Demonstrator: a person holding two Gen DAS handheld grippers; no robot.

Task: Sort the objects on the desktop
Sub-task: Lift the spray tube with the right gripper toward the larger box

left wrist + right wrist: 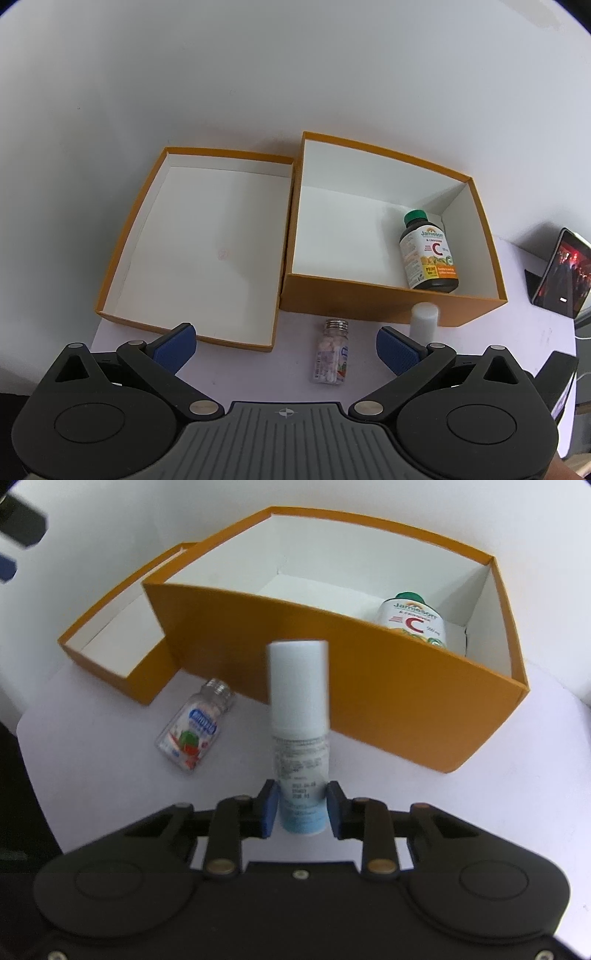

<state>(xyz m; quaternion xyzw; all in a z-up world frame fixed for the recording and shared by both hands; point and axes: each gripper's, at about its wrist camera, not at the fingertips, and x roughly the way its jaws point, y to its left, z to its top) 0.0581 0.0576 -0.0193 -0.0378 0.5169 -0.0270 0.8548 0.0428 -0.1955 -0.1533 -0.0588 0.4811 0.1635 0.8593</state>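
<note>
My right gripper (300, 808) is shut on a white spray bottle (299, 716), held upright in front of the deep orange box (369, 686); its cap (424, 317) shows in the left wrist view. Inside that box lies a brown vitamin C bottle (430, 254) with a green cap, also seen as the vitamin bottle (412, 618). A small clear pill bottle (331, 352) lies on the table between the fingers' line of my left gripper (286, 347), which is open and empty. The same pill bottle (194, 729) lies left of the spray bottle.
A shallow orange lid (192, 251), white inside and empty, sits left of the deep box (388, 306). A tablet (563, 273) with a lit screen leans at the right edge. The white table (480, 812) ends near the left and right sides.
</note>
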